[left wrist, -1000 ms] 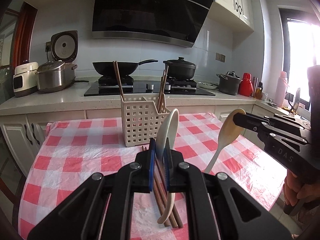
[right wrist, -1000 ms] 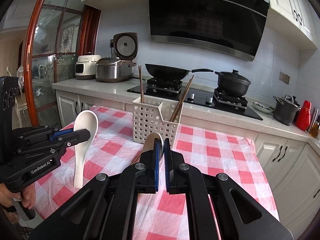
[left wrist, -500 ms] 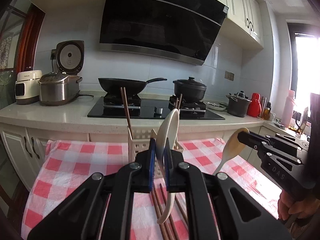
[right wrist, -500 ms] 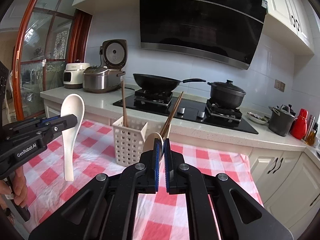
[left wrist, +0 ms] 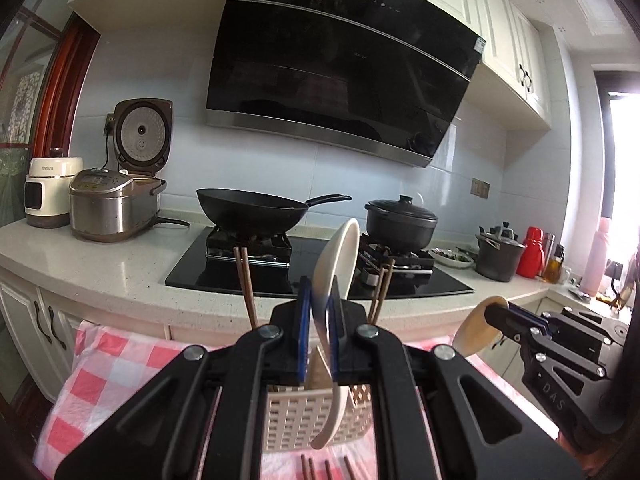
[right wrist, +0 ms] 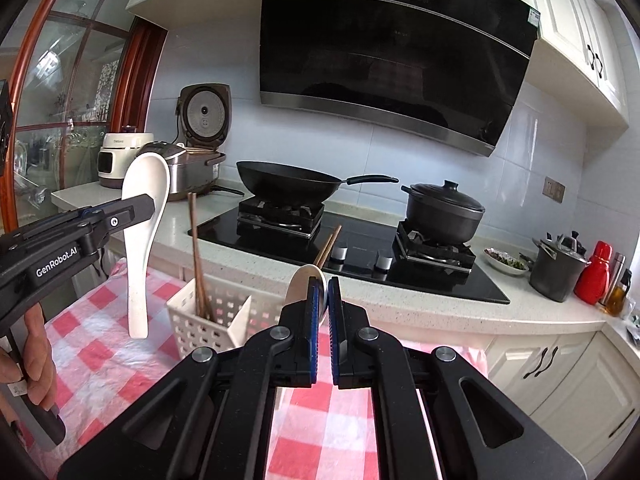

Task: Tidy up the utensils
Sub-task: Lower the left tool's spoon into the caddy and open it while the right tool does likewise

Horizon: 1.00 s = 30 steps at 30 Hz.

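My left gripper [left wrist: 319, 294] is shut on a white ceramic spoon [left wrist: 337, 252], bowl up, handle hanging down in front of the white slotted basket [left wrist: 308, 416]. The right wrist view shows the same spoon [right wrist: 141, 240] held by the left gripper [right wrist: 149, 203] above the checked cloth, left of the basket [right wrist: 200, 324]. My right gripper [right wrist: 322, 286] is shut on a beige spoon [right wrist: 301, 282], of which only the bowl shows above the pads. In the left wrist view the right gripper [left wrist: 491, 313] holds that spoon [left wrist: 474, 334] to the right of the basket. Brown chopsticks [right wrist: 197, 256] stand in the basket.
Several loose chopsticks [left wrist: 320, 468] lie on the red-checked tablecloth [right wrist: 100, 360] near me. Behind the table runs a counter [left wrist: 100, 264] with a hob, a black wok [left wrist: 252, 210], a black pot [left wrist: 400, 224], rice cookers [left wrist: 108, 204] and bottles at the right. A hand [right wrist: 36, 344] grips the left tool.
Both grippers have risen and moved forward toward the basket and counter, each still holding its spoon. The basket now sits just under the left gripper's fingers.
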Each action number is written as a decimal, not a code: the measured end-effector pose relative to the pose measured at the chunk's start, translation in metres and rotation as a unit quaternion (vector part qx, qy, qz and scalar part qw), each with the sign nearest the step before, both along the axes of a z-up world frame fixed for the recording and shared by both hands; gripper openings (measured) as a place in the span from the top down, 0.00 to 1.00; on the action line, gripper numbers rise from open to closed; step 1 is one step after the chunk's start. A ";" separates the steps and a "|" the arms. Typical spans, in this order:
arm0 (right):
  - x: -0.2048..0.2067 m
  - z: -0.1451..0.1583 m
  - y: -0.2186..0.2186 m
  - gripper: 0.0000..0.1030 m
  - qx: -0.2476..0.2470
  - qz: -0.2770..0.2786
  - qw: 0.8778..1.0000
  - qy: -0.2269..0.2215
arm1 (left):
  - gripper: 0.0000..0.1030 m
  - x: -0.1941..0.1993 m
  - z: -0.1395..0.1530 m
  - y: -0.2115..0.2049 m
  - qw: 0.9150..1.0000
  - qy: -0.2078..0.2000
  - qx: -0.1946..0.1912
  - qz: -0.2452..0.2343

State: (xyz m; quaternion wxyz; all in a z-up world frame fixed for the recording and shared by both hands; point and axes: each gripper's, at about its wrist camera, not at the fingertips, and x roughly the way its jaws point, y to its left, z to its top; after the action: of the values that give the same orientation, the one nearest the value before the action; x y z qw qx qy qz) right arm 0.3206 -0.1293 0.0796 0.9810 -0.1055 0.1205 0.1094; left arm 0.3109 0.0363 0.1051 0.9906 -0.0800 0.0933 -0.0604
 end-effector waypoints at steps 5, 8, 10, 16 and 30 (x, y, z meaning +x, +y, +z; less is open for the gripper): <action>0.027 0.004 0.005 0.95 -0.013 -0.002 1.000 -0.010 | 0.92 0.037 -0.004 0.001 1.000 0.003 -0.020 0.021; 0.041 0.004 0.010 0.95 -0.021 -0.003 1.000 -0.020 | 0.92 0.056 -0.007 0.001 0.999 0.002 -0.024 0.037; 0.050 0.002 0.013 0.95 -0.025 -0.002 1.000 -0.019 | 0.92 0.065 -0.011 0.002 0.999 0.001 -0.026 0.047; 0.067 -0.016 0.023 0.95 -0.031 0.009 0.999 -0.003 | 0.92 0.091 -0.034 0.005 0.996 0.012 -0.045 0.072; 0.078 -0.065 0.044 0.94 -0.040 0.059 0.996 0.060 | 0.77 0.092 -0.096 0.003 0.996 0.046 -0.016 0.081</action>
State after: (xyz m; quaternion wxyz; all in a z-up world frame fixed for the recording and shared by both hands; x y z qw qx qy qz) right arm 0.3982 -0.0848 0.0150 0.9589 -0.1446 0.1767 0.1684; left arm 0.4028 0.0391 0.0093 0.9855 -0.1063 0.1306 0.0223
